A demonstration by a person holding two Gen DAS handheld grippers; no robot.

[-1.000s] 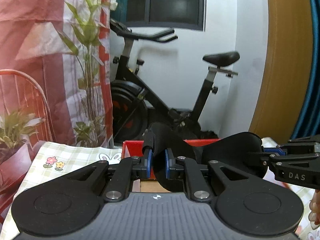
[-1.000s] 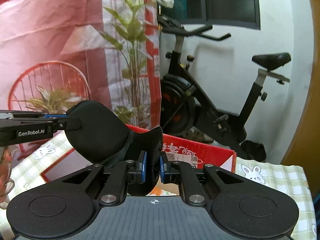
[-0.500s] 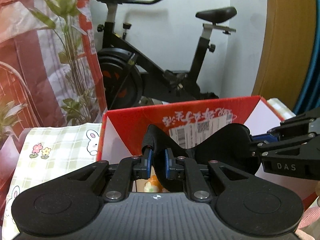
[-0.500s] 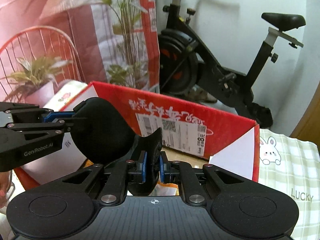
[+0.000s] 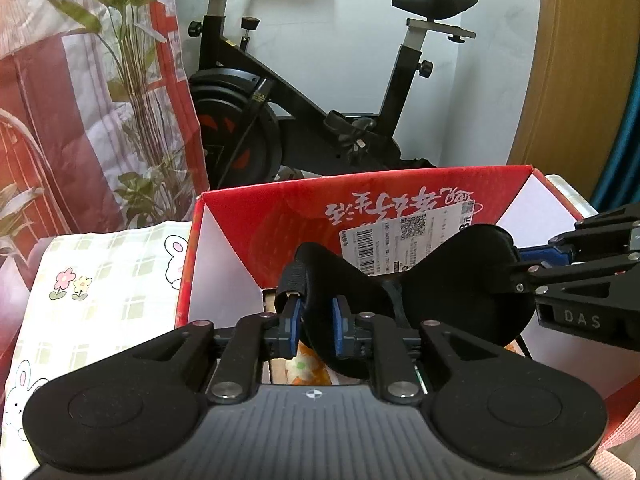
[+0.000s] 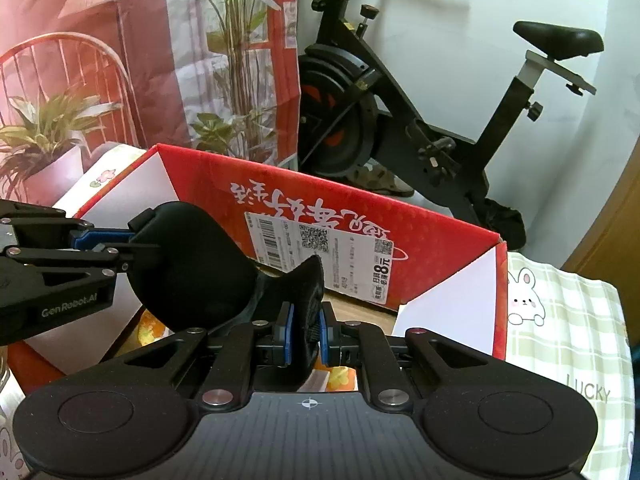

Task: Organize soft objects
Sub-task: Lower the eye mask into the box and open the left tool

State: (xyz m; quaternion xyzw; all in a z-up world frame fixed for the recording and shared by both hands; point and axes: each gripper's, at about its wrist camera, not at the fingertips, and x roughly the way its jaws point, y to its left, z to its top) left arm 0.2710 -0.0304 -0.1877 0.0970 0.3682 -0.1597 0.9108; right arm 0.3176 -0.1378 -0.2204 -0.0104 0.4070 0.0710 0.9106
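Observation:
A black padded eye mask [image 5: 464, 280] hangs stretched between both grippers over an open red cardboard box [image 5: 280, 216]. My left gripper [image 5: 316, 320] grips the mask's left lobe and strap end; its jaws are opening slightly, with the fabric still between the blue pads. My right gripper [image 6: 306, 328] is shut on the other lobe of the mask [image 6: 192, 264]. From the right, the right gripper [image 5: 520, 256] reaches into the left wrist view. In the right wrist view the left gripper [image 6: 132, 242] enters from the left. An orange patterned soft item [image 5: 304, 368] lies on the box floor below.
The red box [image 6: 440, 240] stands on a table with a checked bunny tablecloth [image 5: 100, 280]. Behind the box are an exercise bike [image 5: 320, 100], a red printed curtain [image 5: 60, 120] and a wooden door [image 5: 580, 80].
Both grippers have come down and forward with the mask, from above the box rim to inside its opening. The left jaws stand a little wider than before.

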